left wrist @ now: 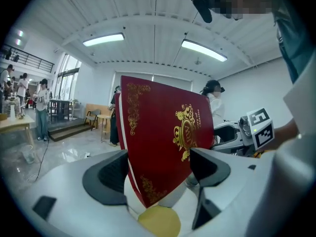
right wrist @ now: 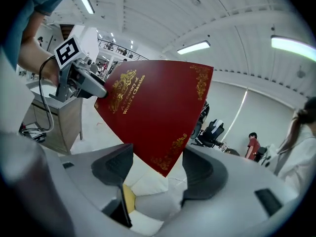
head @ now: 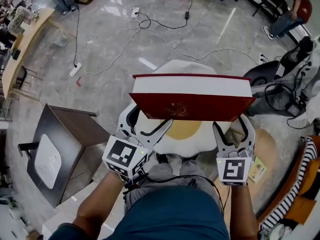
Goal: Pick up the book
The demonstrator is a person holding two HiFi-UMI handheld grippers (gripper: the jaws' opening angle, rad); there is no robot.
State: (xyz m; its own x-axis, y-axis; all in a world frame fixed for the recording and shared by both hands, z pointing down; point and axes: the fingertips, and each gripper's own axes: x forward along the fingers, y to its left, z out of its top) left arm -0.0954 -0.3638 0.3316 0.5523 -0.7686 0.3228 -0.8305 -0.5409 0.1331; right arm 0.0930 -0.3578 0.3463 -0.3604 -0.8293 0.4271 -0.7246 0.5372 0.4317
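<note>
1. At the left edge of the head view, a dark metal side table [head: 70,129] stands on the grey floor. A flat white device [head: 48,161] lies on its top.
2. Cables [head: 150,29] trail across the floor in the upper middle of that view, and a white power strip [head: 75,70] lies at the upper left.
3. The left gripper [head: 147,124] sits left of centre, with its marker cube [head: 125,156] just below it. The left gripper view shows its jaws pinching the lower left corner of the book [head: 192,91], one dark pad on each cover.
4. The book is a dark red hardback with gold ornament and a gold crest. It lies across the centre of the head view, the white page block turned upward and the cover tilted toward the camera. Both grippers hold it by its near corners.
5. Below it is a white egg-shaped cushion [head: 175,68] with a round yellow centre. In both gripper views the book's corner hangs apart from the cushion.
6. The right gripper [head: 233,130] sits right of centre, above its marker cube [head: 234,170]. The right gripper view shows its jaws clamped on the book's lower right corner.
7. A small yellow card [head: 257,170] lies just right of that cube.
8. Striped cloth [head: 295,184] runs along the lower right edge.
</note>
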